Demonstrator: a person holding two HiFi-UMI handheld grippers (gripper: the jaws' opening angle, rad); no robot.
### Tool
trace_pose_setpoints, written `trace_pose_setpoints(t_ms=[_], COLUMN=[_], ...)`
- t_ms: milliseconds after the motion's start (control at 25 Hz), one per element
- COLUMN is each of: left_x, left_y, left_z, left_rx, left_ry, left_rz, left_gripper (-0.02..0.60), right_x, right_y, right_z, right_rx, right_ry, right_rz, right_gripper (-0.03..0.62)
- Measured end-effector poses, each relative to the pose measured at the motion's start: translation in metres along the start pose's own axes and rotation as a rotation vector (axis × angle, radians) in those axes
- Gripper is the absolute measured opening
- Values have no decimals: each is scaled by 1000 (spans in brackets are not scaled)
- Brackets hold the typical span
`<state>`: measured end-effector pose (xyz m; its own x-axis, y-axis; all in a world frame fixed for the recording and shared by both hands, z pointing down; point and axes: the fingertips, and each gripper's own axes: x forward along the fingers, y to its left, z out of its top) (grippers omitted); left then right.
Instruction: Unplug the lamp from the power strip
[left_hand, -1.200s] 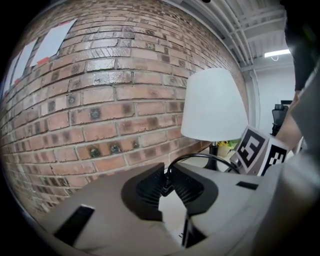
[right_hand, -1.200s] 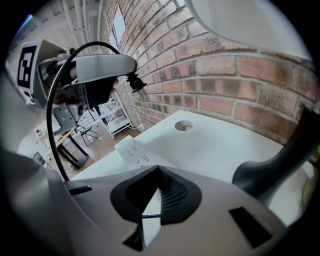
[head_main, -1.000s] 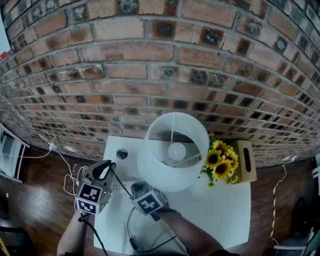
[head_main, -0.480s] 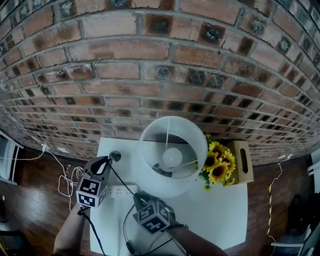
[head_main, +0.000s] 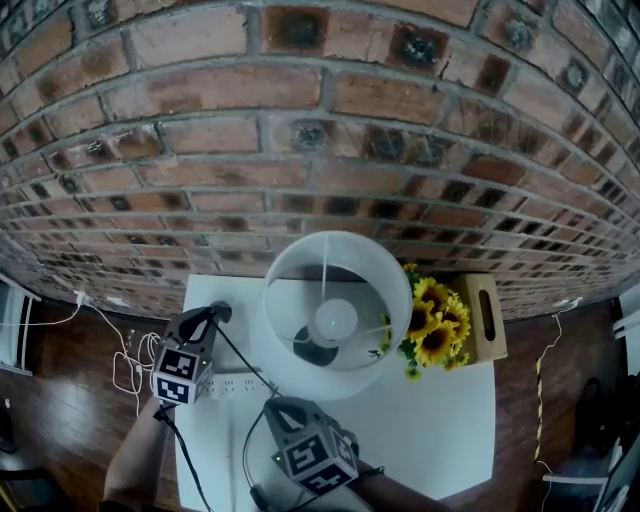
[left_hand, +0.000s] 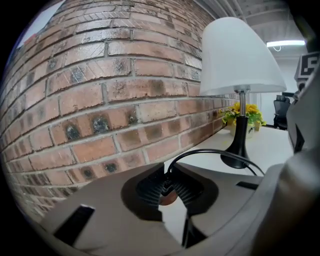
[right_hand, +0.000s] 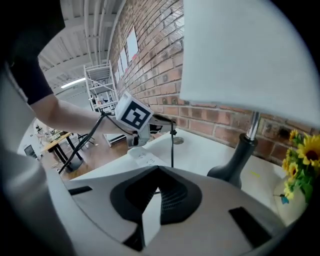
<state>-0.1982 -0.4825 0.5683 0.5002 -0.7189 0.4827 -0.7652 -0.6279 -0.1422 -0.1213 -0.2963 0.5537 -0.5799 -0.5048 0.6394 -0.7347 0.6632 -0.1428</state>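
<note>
Well, lamp (head_main: 300, 300): light, top-heavy, by the brick wall (head_main: 300, 100).
Power strip (head_main: 235, 383): flat, left of lamp.
Left gripper (left_hand: 167, 186): narrow, pinching the plug (head_main: 224, 312).
Right gripper (right_hand: 156, 175): jaws together, empty.
Plug: rigid, clear of the strip; hold its body, not limp cord (left_hand: 210, 151).

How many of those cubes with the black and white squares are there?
2. One grey marker cube is on the left gripper, at the head view's left; the other is on the right gripper, at its bottom middle. None looks hidden.
</note>
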Motion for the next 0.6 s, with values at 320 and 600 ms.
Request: trace_pose_setpoints(t_ms=[320, 600], left_x=[27, 38], left_y=[2, -6], left_z=[-21, -28], left_rx=[-20, -2], left_ry=[31, 97], left_rz=[-32, -80], left_gripper=[57, 60], right_x=[-1, -1], right_y=[13, 13], right_z=[-7, -8], right_rx=[25, 59], right_ry=[26, 24], right_rz=[61, 86], right_gripper=[3, 3])
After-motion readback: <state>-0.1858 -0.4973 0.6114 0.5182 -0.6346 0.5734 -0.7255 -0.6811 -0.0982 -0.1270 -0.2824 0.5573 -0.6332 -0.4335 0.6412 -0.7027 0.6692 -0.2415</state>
